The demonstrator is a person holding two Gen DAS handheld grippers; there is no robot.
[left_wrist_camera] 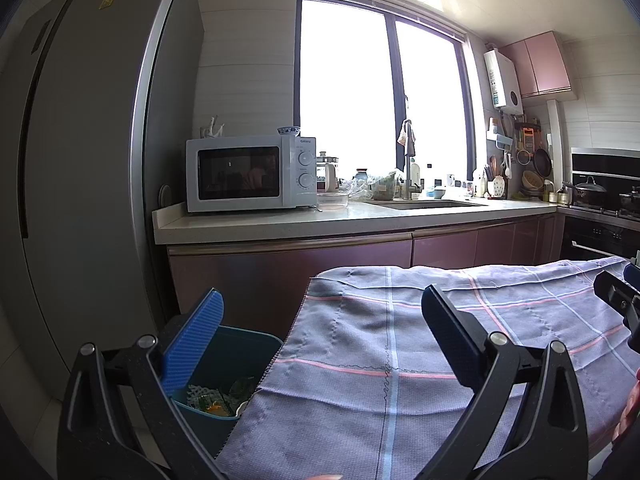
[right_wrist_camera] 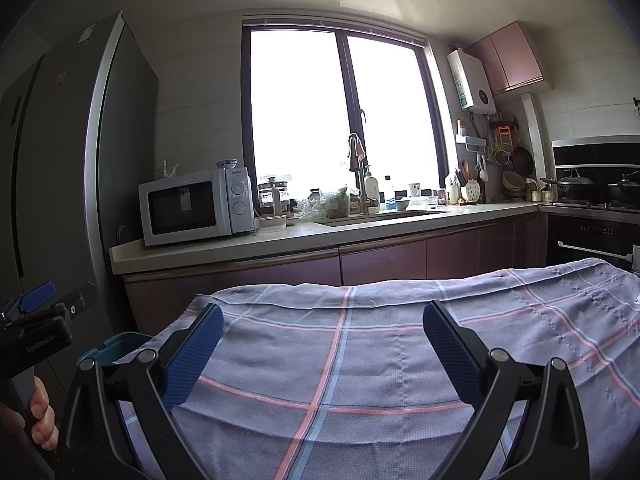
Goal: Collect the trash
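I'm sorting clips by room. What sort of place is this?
A home kitchen, most likely: a microwave on the counter, a sink with faucet under the window, and a stove with pots.

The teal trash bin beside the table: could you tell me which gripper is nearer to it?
Left. The left gripper hangs partly over the teal trash bin; the right gripper is over the checked tablecloth, further off.

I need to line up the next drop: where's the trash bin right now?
The teal trash bin sits on the floor at the table's left end, beside the plaid tablecloth, low in the left wrist view behind the left jaw.
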